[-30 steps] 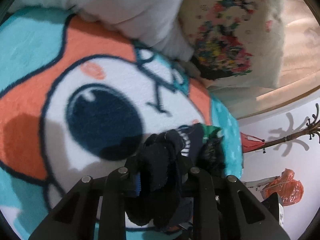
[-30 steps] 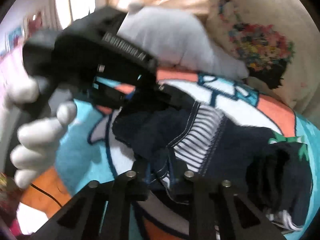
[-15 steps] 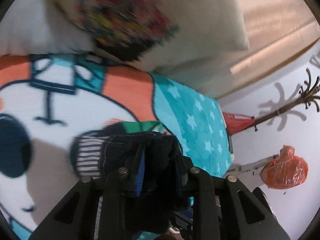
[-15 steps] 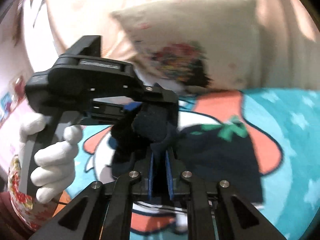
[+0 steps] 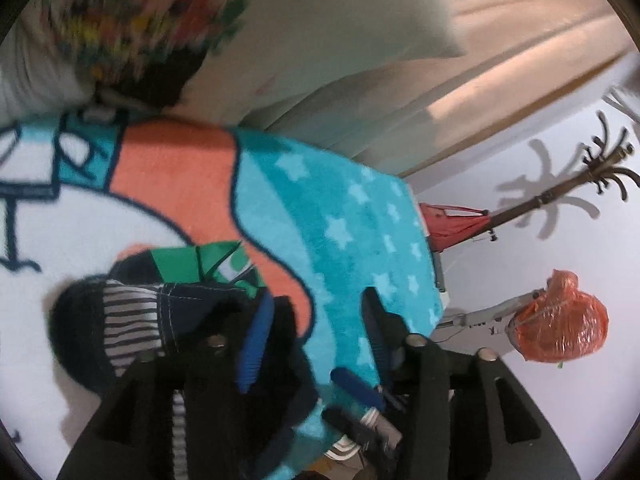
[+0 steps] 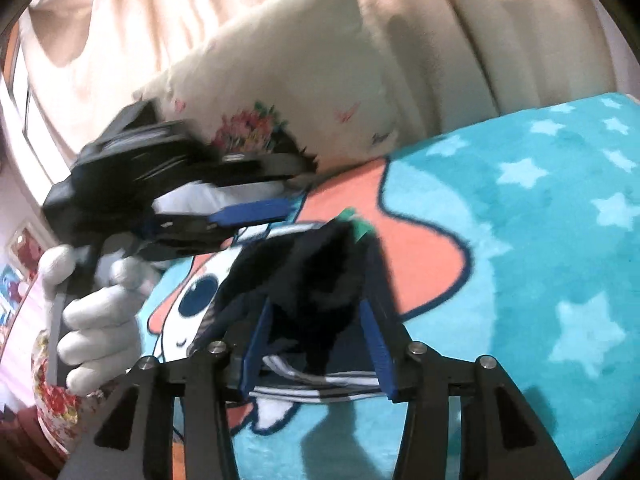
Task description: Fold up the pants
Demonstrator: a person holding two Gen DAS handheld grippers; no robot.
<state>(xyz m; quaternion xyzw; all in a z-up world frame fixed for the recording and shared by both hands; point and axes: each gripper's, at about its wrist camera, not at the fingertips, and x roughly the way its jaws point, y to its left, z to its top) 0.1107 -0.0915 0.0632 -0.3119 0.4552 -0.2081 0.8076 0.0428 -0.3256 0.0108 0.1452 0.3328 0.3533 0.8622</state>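
Note:
The dark navy pants (image 5: 132, 316) with a white-striped waistband lie bunched on a cartoon blanket (image 5: 340, 232). In the left wrist view my left gripper (image 5: 316, 316) is open, its blue-padded fingers spread, with the pants just left of the left finger. In the right wrist view my right gripper (image 6: 320, 312) is open too, with a dark bunch of the pants (image 6: 316, 276) standing loose between its fingers. The left gripper (image 6: 168, 196), held by a white-gloved hand (image 6: 96, 320), shows there at the left, above the blanket.
A floral pillow (image 6: 280, 92) and a beige curtain (image 6: 460, 12) stand behind the blanket. In the left wrist view, past the blanket's right edge, there is a white wall, a coat rack (image 5: 580, 188) with a red bag, and an orange plastic bag (image 5: 560, 320).
Both grippers have let go of the pants and opened. The pants have dropped onto the blanket. The left gripper has swung right and lifted away from the fabric.

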